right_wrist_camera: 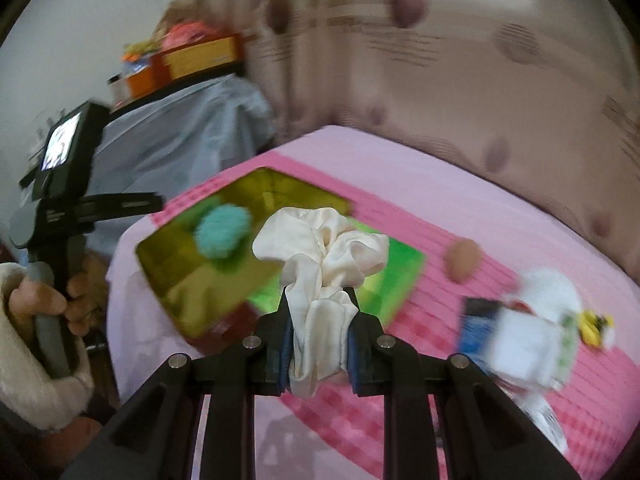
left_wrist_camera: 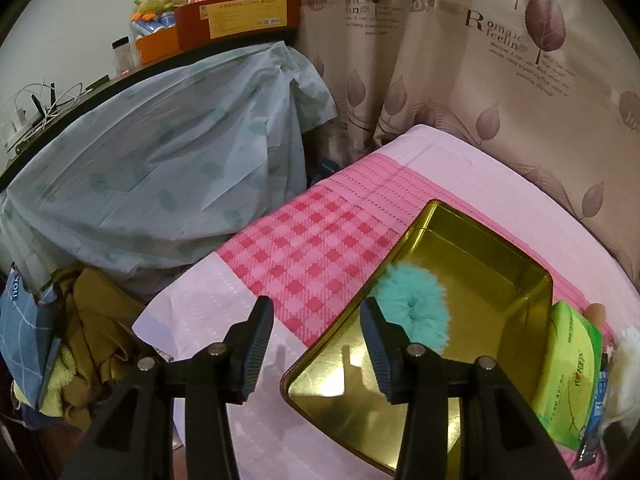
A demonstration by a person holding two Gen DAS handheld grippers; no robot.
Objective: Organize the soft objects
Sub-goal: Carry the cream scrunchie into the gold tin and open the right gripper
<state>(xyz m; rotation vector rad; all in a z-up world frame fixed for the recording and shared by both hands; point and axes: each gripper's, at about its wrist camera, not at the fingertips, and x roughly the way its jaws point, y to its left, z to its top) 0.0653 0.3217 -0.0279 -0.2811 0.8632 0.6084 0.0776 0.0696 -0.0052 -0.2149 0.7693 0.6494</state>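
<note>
A gold tin tray (left_wrist_camera: 472,248) (right_wrist_camera: 168,280) lies on the pink cloth, and a fluffy teal scrunchie (left_wrist_camera: 416,308) (right_wrist_camera: 224,236) rests inside it. My left gripper (left_wrist_camera: 316,344) hangs open above the tray's near left rim, nothing between its fingers, the scrunchie just beyond its right finger. In the blurred right wrist view my right gripper (right_wrist_camera: 318,320) is shut on a cream satin scrunchie (right_wrist_camera: 324,248), held above the table near the tray's right side. The left gripper's body and the hand holding it show at the far left of that view.
A green tissue pack (left_wrist_camera: 572,376) (right_wrist_camera: 392,272) lies right of the tray. A brown egg-shaped thing (right_wrist_camera: 462,260), a white fluffy item (right_wrist_camera: 552,292) and a blue-white packet (right_wrist_camera: 504,340) sit further right. A covered shelf (left_wrist_camera: 168,160) and a clothes pile (left_wrist_camera: 92,336) stand left.
</note>
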